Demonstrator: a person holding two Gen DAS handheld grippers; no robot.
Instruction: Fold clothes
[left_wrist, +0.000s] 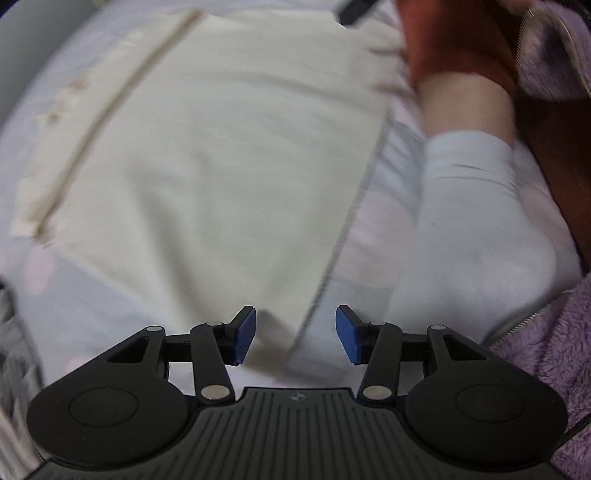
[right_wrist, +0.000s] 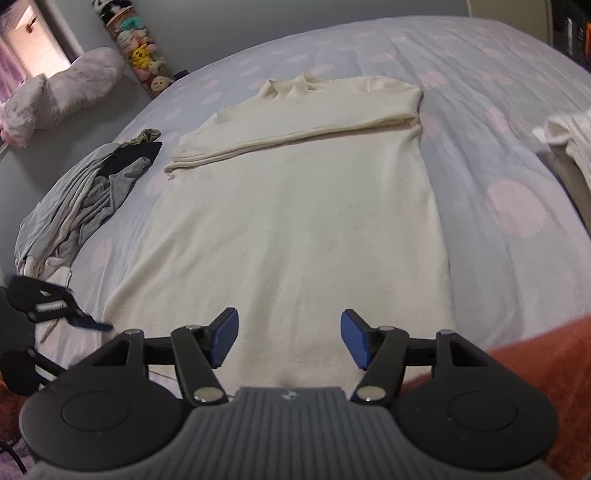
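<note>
Black hand-held gripper, blue pads, white sock

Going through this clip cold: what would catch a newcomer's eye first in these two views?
The cream sweater spread flat in the middle of the polka-dot bed, a sleeve folded across its chest. Left of it lies a crumpled grey clothes pile. Near the hem, the right gripper hangs open over the fabric, and the left gripper, also open, points down at the sweater's edge.

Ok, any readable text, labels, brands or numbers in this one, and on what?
No readable text in either view.
Gripper body: a small round emblem, no letters legible.
Dark shelf items: orange and light patches, too small to read.
Cream sweater and dotted bedsheet: no print or tag visible.
</note>
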